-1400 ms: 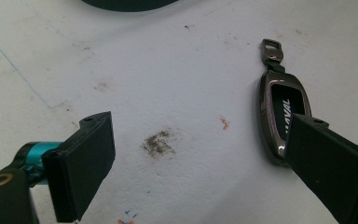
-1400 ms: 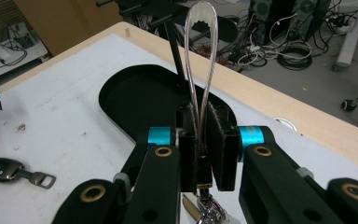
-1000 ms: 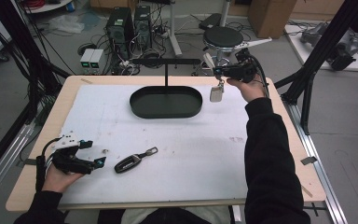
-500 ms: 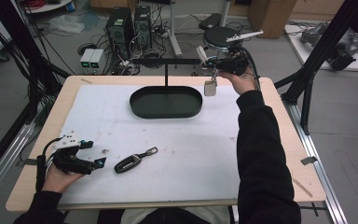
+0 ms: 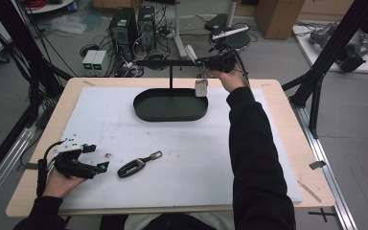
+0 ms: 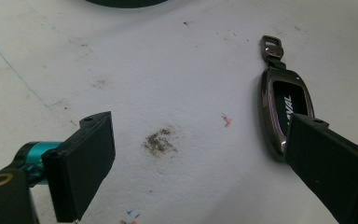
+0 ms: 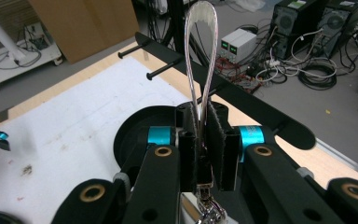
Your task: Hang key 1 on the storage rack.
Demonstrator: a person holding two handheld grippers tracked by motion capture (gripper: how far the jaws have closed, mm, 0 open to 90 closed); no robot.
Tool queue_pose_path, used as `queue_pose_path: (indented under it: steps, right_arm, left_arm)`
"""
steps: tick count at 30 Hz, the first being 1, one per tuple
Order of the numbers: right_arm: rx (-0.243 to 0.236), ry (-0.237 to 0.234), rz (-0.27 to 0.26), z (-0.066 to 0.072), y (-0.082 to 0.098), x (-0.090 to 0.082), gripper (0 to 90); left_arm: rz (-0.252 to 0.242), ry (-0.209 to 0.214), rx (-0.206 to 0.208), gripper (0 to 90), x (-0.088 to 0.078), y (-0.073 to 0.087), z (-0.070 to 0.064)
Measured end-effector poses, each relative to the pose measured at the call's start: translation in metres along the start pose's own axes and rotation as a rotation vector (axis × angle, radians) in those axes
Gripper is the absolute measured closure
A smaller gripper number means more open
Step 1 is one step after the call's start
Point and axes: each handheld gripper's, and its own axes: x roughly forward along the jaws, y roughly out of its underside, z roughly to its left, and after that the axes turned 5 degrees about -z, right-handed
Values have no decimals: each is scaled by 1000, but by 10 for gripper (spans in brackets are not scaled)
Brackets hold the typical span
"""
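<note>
The right gripper (image 7: 204, 154) pinches a clear key loop (image 7: 202, 51) near the bench's far edge, beside the rack's pegs (image 7: 164, 70); its fob (image 5: 201, 87) dangles. The hanging step seems underway: next, thread the loop over a peg. The left gripper (image 5: 88, 158) rests with fingers spread near the front-left corner.

We're seeing the pale key tag (image 5: 201, 87) dangling by its clear wire loop (image 7: 200, 51) at the far right, over the black oval tray's (image 5: 170, 114) right end.
</note>
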Motion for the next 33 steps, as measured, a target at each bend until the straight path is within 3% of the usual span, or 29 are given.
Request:
queue_pose_path:
  steps: [9,18,26,33]
  right_arm:
    - [-14,41,-23,0,-1,15,828]
    - [41,70,-72,-13,-8,22,828]
    - [49,84,-81,-19,-10,29,828]
    - [82,134,-90,-33,-5,34,828]
  left_arm:
    - [4,1,1,93,0,0,0]
    - [5,2,3,93,0,1,1]
    - [9,1,2,93,0,1,1]
    - [16,3,5,94,0,2,1]
